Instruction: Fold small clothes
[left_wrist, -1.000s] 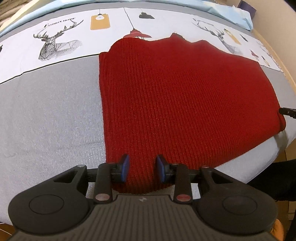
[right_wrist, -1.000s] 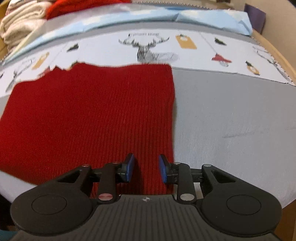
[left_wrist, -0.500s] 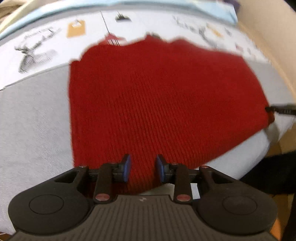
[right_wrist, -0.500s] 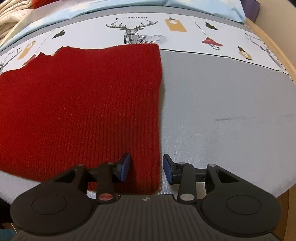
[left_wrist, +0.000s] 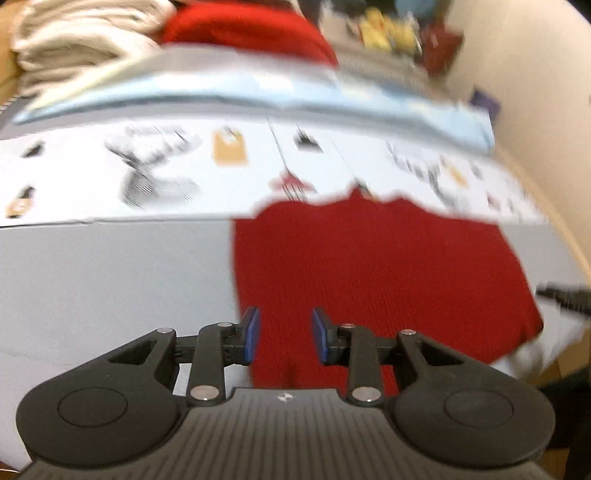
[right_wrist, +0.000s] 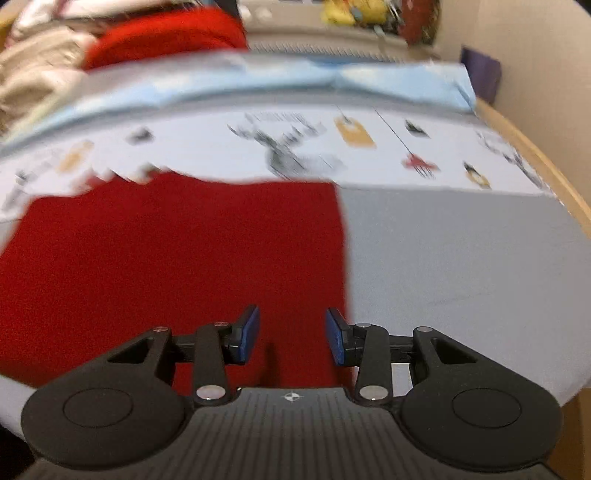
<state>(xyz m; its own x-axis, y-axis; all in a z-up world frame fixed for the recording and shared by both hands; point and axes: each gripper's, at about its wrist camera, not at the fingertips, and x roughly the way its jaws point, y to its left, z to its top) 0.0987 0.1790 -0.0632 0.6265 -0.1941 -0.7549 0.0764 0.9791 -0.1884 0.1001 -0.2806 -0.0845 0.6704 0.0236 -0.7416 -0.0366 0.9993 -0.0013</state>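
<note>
Gripper (right_wrist: 291, 334) over unlabelled red sweater (right_wrist: 177, 258)

A home bedroom or living room, grey tablecloth (right_wrist: 461, 258) with a white printed band of deer and lamps (right_wrist: 288, 147), folded cream and red knitwear (left_wrist: 92, 40) stacked behind, yellow soft toy (right_wrist: 351, 11) on a shelf, cream wall (left_wrist: 535, 74)
</note>
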